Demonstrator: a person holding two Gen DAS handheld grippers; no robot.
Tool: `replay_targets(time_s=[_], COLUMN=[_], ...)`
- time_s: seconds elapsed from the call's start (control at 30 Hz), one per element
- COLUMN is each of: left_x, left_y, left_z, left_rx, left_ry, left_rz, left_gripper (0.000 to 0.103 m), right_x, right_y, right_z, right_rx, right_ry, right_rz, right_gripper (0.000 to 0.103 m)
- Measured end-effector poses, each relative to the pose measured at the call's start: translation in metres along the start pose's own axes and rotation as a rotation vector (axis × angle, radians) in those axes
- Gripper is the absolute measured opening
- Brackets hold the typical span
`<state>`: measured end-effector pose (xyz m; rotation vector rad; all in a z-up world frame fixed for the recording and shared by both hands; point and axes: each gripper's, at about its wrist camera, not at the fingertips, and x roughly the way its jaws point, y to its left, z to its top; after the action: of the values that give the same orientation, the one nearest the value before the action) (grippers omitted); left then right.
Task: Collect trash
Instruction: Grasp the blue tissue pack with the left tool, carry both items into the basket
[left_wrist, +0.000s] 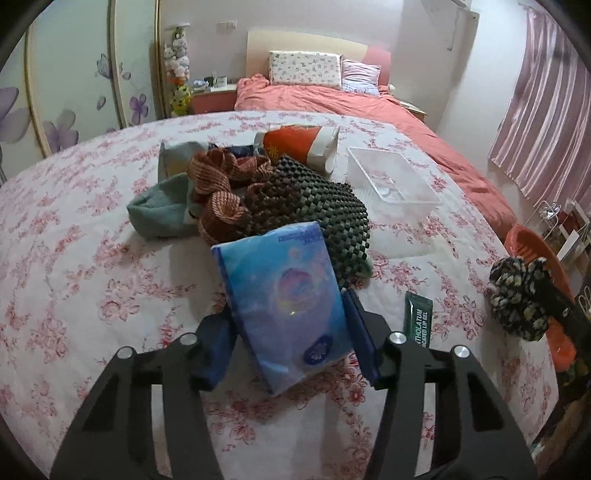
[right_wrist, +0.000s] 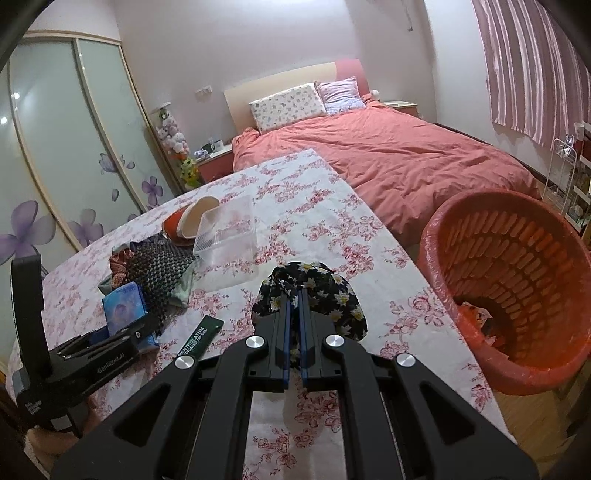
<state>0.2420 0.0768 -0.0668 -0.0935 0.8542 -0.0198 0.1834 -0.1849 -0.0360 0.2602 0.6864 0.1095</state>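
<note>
The blue pack (left_wrist: 286, 314) lies on the flowered counter (left_wrist: 74, 258), its far end against the dark woven mat (left_wrist: 317, 206). The left gripper (left_wrist: 288, 332) has its jaws half wide on either side of the pack; the right pad lies against the pack's edge, while the left pad seems just off it, so a firm grip cannot be told. In the right wrist view the same pack (right_wrist: 123, 304) sits in front of the left gripper (right_wrist: 122, 332).

The right gripper (right_wrist: 294, 332) has its jaws narrow, clamped on a black flowered cloth (right_wrist: 314, 295) that bunches over the fingertips above the counter (right_wrist: 314, 206). From the left wrist view this cloth (left_wrist: 517, 299) shows at the right edge.

Between the two grippers a green lip gel box (left_wrist: 419, 319) lies flat on the counter, just right of the pack.

Behind the pack is a pile: the mat, an orange-brown knitted cloth (left_wrist: 218, 184), a pale green cloth (left_wrist: 162, 210) and an orange and white cup (left_wrist: 299, 144) on its side. A clear tub (left_wrist: 391, 181) stands right of the pile.

Off the counter's right side an orange basket (right_wrist: 517, 288) stands on the floor with some scraps at its bottom. A bed (right_wrist: 388, 158) lies beyond.
</note>
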Motion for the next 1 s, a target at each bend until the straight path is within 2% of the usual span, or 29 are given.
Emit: replay_targets(time_s=[0.4,0.63,1.0], left_x=[-0.046,-0.076,-0.096], left_y=[-0.001,-0.034,-0.099], left_z=[0.002,0.009,0.012], left_rx=[0.001,0.049,0.159], left_ry=[-0.098,-0.150,-0.183], left_rz=[-0.052,-0.140,-0.275], left_gripper=[0.052,0.052,0.052], right_x=[-0.027,-0.052,-0.079], right_y=[-0.007,-0.021,-0.060], right_z=[0.010,0.019,0.025], right_rx=[0.009,0.026,0.073], right_ry=[-0.073,-0.160,-0.272], right_rz=[0.005,-0.016,-0.102], right_gripper=[0.004,0.004,0.004])
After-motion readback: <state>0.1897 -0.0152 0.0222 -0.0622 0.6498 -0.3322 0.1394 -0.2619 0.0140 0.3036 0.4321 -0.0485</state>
